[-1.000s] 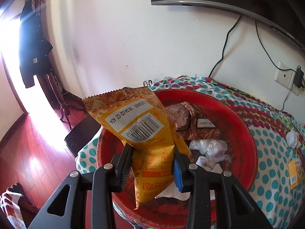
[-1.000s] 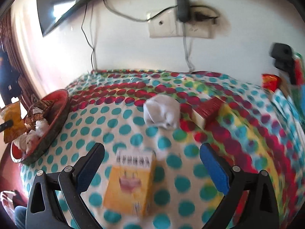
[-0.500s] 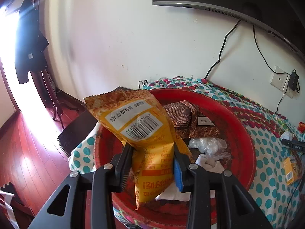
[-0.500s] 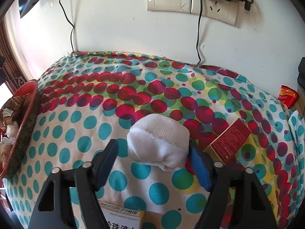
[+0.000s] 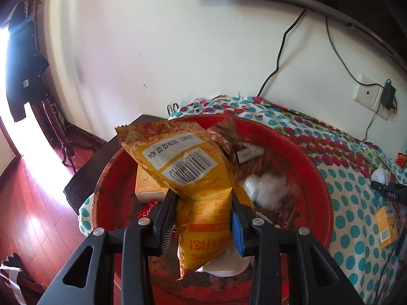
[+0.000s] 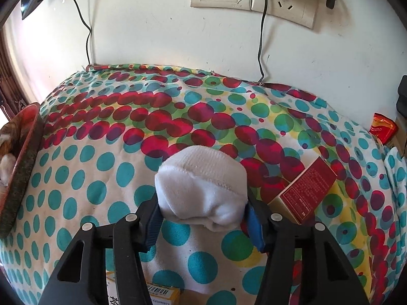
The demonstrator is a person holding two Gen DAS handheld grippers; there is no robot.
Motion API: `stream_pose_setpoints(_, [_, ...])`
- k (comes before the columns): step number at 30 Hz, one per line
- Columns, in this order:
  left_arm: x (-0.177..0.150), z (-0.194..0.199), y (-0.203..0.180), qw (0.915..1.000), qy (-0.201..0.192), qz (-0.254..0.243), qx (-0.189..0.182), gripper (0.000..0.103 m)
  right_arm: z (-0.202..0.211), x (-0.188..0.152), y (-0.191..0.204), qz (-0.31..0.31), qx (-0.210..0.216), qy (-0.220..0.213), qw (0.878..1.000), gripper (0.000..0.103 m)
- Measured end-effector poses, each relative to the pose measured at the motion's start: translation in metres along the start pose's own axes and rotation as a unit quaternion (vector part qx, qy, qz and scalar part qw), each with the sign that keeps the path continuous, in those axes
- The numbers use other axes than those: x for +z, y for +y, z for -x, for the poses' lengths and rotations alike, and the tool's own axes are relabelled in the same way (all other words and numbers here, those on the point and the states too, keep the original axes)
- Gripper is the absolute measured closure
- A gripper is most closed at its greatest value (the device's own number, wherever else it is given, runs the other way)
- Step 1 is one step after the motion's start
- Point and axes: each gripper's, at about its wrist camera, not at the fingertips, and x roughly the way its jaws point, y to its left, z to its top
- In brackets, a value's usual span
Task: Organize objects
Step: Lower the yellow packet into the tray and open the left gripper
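Snack packet (image 5: 195, 178), yellow, barcode uppermost: pinched at mid-length by left gripper (image 5: 203, 198), hanging over red basin (image 5: 323, 203). Best lowered clear of the rim before letting go, lest it slide out. White sock (image 6: 202, 190), balled: squeezed between right gripper's (image 6: 203, 203) jaws on spotted cloth (image 6: 89, 172); lift straight.

You can read, upside down on the white label of the yellow snack packet (image 5: 193, 178), "02 A04" and the barcode digits "492 020196", and on the barcode strip of the yellow box (image 6: 162, 295) part of a number, "Z20090873"; other print is illegible.
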Motion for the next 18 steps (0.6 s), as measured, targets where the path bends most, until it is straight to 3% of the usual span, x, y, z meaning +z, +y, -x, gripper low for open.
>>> stream_pose_setpoints(11, [0.011, -0.036, -0.003, 0.9992, 0.022, 0.014, 0.031, 0.063, 0.001, -0.001, -0.001, -0.001, -0.001, -0.002, 1.0, 0.05])
stream_pose_setpoints(16, [0.012, -0.041, 0.007, 0.9976, 0.027, 0.047, 0.044, 0.054, 0.002, 0.0, -0.001, -0.001, -0.001, -0.003, 1.0, 0.05])
stream_pose_setpoints(18, [0.011, -0.042, 0.008, 0.9975, 0.026, 0.045, 0.047, 0.044, 0.002, -0.001, -0.001, -0.001, -0.001, -0.003, 1.0, 0.05])
